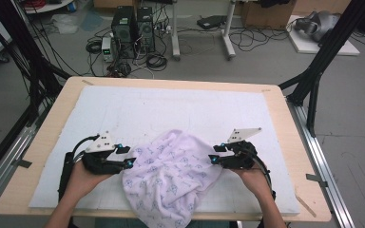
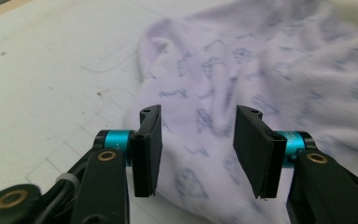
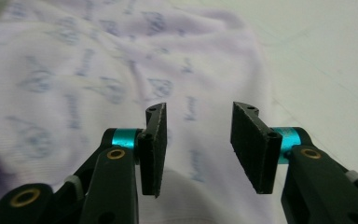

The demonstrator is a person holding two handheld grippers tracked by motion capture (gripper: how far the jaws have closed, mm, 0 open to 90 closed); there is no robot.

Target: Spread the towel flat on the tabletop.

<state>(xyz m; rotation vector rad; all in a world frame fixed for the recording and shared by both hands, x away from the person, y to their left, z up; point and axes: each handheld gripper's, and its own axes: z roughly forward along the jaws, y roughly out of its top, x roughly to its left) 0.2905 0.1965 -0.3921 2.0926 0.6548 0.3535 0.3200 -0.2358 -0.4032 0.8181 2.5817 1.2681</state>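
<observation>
**Cloth bunched at the near table edge**

The patterned cloth [image 1: 173, 175] lies crumpled on the white mat [image 1: 138, 109], overhanging its near edge. Left gripper [image 1: 129, 156] and right gripper [image 1: 214, 154] flank it, both released, nothing clamped. Bare mat stretches beyond.

We're looking at two matte black handheld rigs here: the left claw [image 1: 128, 163] and right claw [image 1: 214, 159] are each sporting teal collars behind flat black pads [image 2: 148, 149], brass-coloured rivets, a grey three-cornered plate [image 1: 102, 141] on top and black cables looping off the back. Bare forearms, no sleeves.
</observation>
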